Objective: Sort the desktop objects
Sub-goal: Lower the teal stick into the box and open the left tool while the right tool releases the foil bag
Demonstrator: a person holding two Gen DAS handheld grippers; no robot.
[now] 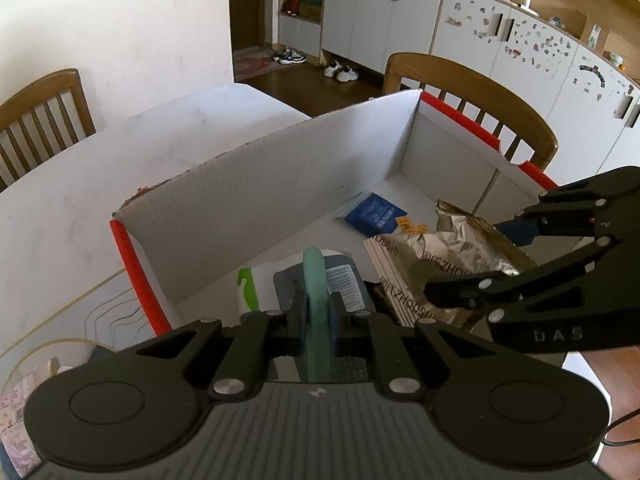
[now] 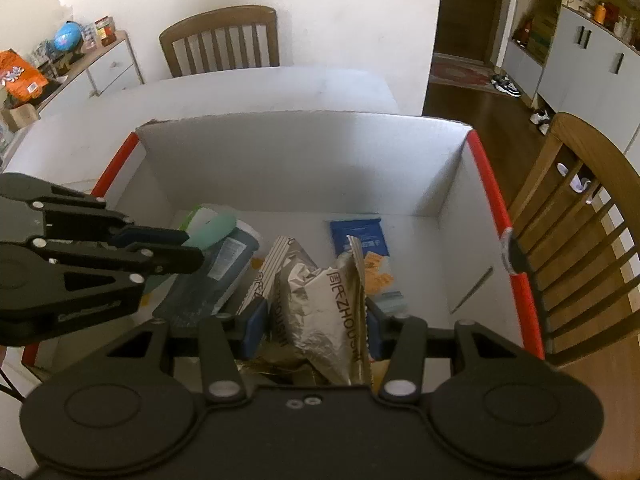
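**Lowering two light things into the white box**

Holding both sets of tongs over the box (image 2: 304, 160), which stands on the counter (image 1: 80, 184), you have a load in each.

Your left tongs (image 1: 318, 320) are clamped tight on a thin mint-green piece (image 1: 316, 280). It looks light and slightly rubbery, so it should not slip, and the grip across its flat faces suits it. It hangs over the box's left end, above a grey-blue packet (image 1: 344, 280).

Your right tongs (image 2: 316, 322) are partly closed on a crinkled silver snack bag (image 2: 324, 300), soft, light and slick. Pinch its sealed edge, not the puffed middle.

Only the left camera shows the green piece edge-on. Only the right camera shows it broadside, and the box's right end bare.
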